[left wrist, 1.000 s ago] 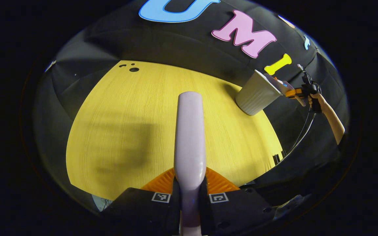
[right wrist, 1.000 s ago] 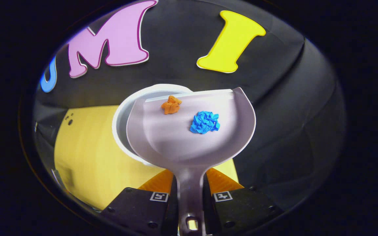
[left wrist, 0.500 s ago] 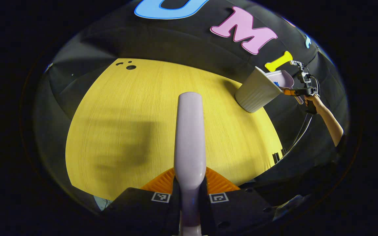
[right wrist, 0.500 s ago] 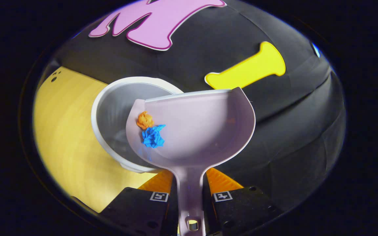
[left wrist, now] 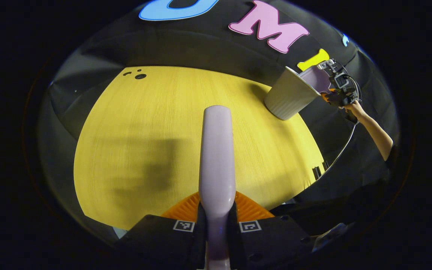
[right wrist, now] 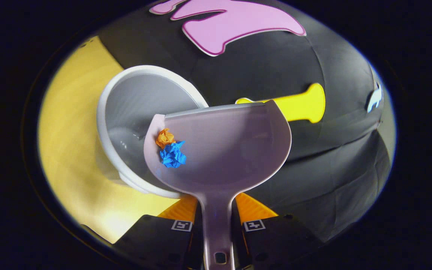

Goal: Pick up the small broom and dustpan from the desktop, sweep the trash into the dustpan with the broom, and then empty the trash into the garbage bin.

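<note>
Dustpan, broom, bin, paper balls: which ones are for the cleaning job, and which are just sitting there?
For the job: dustpan, broom, bin, orange scrap, blue scrap, right gripper, left gripper.

Just there: yellow table, its small holes.

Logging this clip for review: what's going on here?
A person works two handheld grippers. The right gripper clamps the dustpan by its handle, tipped over the white garbage bin; orange and blue paper scraps sit at its left wall, not yet dumped. The left gripper holds the broom handle above the yellow desktop.
</note>
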Available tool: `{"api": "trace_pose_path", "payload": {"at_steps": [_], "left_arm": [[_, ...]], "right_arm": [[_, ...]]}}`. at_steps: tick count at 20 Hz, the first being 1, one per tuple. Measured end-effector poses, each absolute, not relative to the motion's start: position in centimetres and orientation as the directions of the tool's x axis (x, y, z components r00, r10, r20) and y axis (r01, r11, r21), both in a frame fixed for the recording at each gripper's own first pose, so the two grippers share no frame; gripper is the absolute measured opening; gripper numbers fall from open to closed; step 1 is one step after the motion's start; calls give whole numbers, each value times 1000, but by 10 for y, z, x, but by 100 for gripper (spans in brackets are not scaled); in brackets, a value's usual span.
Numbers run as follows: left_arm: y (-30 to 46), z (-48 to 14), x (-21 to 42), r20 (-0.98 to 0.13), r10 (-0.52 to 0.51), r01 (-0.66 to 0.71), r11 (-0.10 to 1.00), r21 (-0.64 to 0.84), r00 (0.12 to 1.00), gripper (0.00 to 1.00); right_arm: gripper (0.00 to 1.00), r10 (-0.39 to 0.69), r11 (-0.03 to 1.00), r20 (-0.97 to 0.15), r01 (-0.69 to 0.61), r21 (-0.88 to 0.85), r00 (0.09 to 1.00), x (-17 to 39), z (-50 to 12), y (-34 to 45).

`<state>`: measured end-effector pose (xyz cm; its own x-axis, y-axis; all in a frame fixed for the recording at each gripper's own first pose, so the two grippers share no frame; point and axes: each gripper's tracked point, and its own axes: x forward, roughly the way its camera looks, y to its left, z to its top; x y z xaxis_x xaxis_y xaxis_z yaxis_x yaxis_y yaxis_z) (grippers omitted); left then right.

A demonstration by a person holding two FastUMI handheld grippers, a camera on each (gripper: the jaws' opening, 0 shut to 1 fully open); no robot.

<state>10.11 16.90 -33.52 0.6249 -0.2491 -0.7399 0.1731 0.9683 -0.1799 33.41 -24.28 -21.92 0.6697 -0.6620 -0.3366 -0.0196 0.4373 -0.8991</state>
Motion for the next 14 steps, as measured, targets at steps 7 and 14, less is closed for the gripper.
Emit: {"api": "trace_pose_path", "payload": {"at_steps": [7, 14], "left_arm": [[168, -340, 96, -748, -208, 180, 976, -120, 630, 29], [145, -329, 102, -697, -225, 181, 974, -138, 681, 29]], "right_arm": [[34, -645, 211, -204, -85, -974, 737, 335, -204, -242], [39, -616, 60, -157, -153, -986, 772, 338, -201, -239]]}}
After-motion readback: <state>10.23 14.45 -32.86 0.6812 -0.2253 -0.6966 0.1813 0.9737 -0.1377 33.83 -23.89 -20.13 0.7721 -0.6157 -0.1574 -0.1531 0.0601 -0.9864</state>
